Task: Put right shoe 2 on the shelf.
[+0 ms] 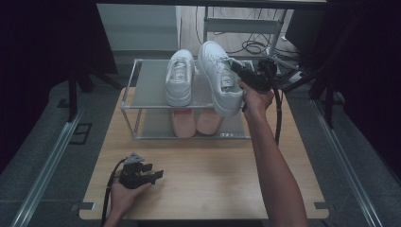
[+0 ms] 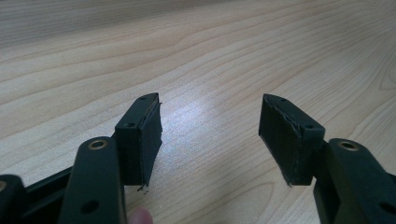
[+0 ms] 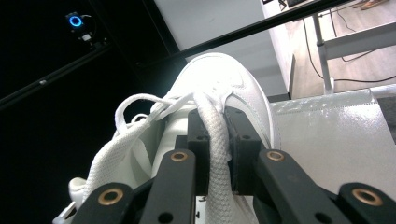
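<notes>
Fingers (image 3: 198, 154) of my right gripper (image 3: 218, 149) pinch the white sneaker (image 1: 220, 78) above the rack (image 1: 130, 92); next I lower it beside its mate (image 1: 180, 78).

White sneaker (image 3: 219, 84) collar between hand-held gripper (image 3: 217, 140) jaws

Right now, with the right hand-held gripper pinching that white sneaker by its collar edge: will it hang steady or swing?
Likely swings: the right hand-held gripper pinches only a thin padded edge of the white sneaker, so the toe hangs free. Probably light for its size. The soft edge may flex, so the tilt could shift when it meets the shelf.
</notes>
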